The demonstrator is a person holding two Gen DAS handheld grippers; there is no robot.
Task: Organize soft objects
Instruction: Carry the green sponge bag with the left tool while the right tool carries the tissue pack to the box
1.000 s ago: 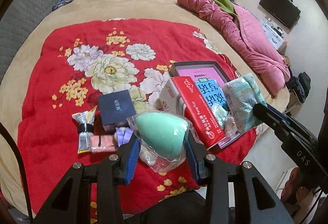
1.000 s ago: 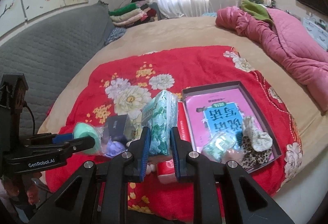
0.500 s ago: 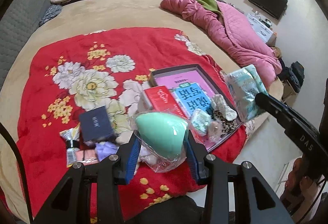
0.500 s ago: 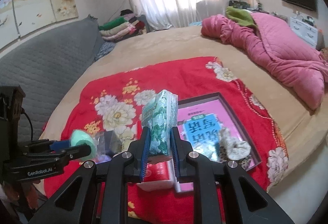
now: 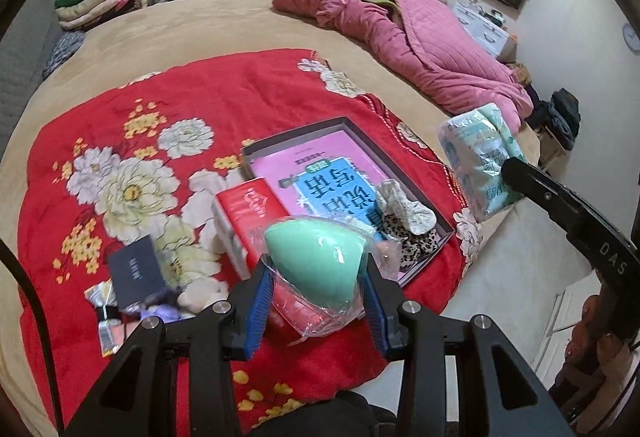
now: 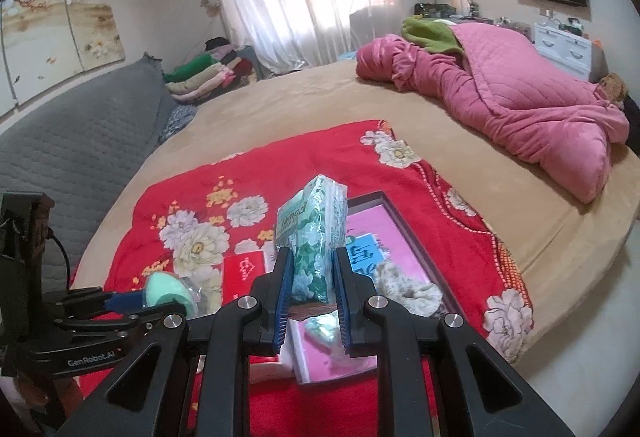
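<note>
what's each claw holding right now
Left claw: closed on the bagged green sponge, lifted above the red blanket.
Right claw: closed on the tissue pack, held upright.

One green sponge (image 5: pixel 316 261), one tissue pack (image 6: pixel 314 237), one tray (image 5: pixel 400 165), two boxes (image 5: pixel 248 213).

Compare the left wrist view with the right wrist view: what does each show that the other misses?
Only the left wrist view shows the dark blue box and small packets on the red blanket. Only the right wrist view shows the wall painting and grey headboard. Both show the left tongs shut on the bagged green sponge, the right tongs shut on the tissue pack, the tray and the pink quilt.
</note>
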